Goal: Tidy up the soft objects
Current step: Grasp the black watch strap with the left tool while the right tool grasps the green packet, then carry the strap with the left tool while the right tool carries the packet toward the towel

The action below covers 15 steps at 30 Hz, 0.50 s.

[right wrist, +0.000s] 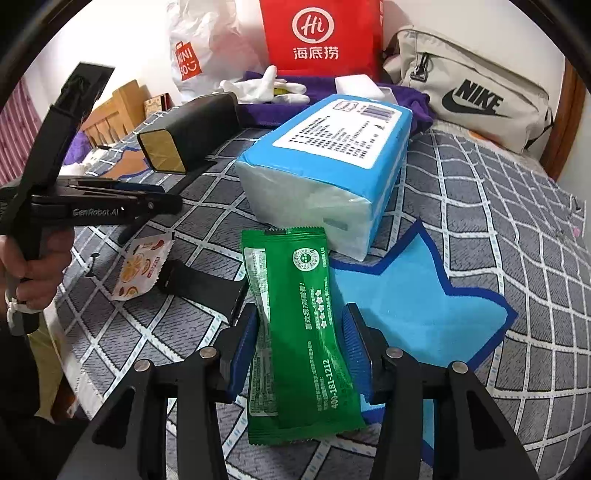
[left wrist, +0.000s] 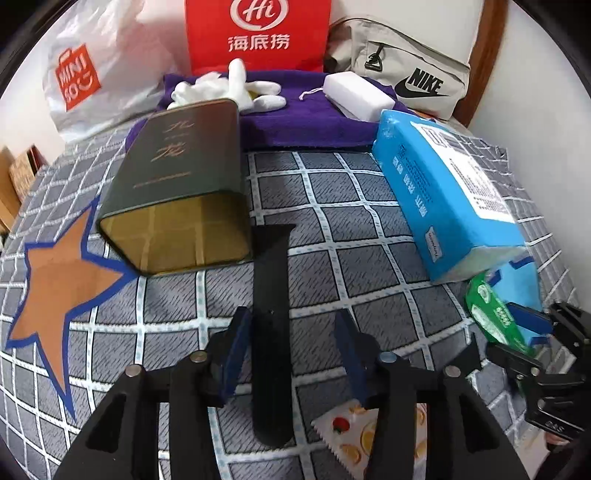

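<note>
My right gripper (right wrist: pixel 301 332) is shut on a green snack packet (right wrist: pixel 299 332), held upright between the blue pads; the packet also shows in the left wrist view (left wrist: pixel 495 317). A blue tissue pack (right wrist: pixel 325 166) lies just beyond it on the checked bedspread (right wrist: pixel 480 206). My left gripper (left wrist: pixel 293 339) is open and empty, hovering over a black strap (left wrist: pixel 271 317). A fruit-print sachet (left wrist: pixel 354 439) lies under its right finger. White gloves (left wrist: pixel 236 88) and a white sponge block (left wrist: pixel 356 96) rest on a purple towel (left wrist: pixel 295 118) at the back.
A dark green tin (left wrist: pixel 177 184) lies on its side at left. A red Haidilao bag (left wrist: pixel 258 33), a white Miniso bag (left wrist: pixel 85 74) and a grey Nike bag (left wrist: pixel 406 66) stand along the back. The bed edge falls off at left, beside wooden furniture (right wrist: pixel 114 107).
</note>
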Each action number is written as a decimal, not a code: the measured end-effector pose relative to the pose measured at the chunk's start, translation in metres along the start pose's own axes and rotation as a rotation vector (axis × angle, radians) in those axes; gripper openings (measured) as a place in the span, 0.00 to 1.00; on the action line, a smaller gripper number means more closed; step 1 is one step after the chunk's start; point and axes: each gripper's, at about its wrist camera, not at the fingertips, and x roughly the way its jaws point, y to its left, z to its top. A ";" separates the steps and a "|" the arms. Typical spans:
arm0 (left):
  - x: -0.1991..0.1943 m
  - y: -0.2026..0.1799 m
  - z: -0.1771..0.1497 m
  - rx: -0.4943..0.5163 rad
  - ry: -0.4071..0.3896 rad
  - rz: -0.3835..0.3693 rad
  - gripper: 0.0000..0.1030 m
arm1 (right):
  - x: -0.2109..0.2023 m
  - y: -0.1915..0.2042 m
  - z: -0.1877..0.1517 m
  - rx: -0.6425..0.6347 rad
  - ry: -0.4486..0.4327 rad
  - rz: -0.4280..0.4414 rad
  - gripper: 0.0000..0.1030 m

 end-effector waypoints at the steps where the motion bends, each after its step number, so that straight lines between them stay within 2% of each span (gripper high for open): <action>1: 0.001 -0.005 0.000 0.021 -0.010 0.033 0.36 | 0.000 0.001 0.000 0.000 -0.006 -0.002 0.38; 2: 0.001 -0.007 0.000 0.034 -0.020 0.038 0.30 | 0.000 0.000 -0.001 0.005 -0.011 0.001 0.36; 3: 0.000 -0.006 0.000 0.031 -0.023 0.032 0.19 | -0.001 -0.001 -0.001 0.012 -0.014 0.005 0.32; 8: -0.004 0.007 -0.001 -0.025 -0.020 -0.020 0.19 | -0.009 -0.009 0.000 0.077 -0.011 0.084 0.21; 12: -0.013 0.013 -0.004 -0.046 -0.032 -0.019 0.19 | -0.021 -0.004 0.001 0.065 -0.025 0.074 0.21; 15: -0.025 0.017 -0.007 -0.066 -0.053 -0.047 0.19 | -0.032 -0.001 0.002 0.063 -0.047 0.077 0.21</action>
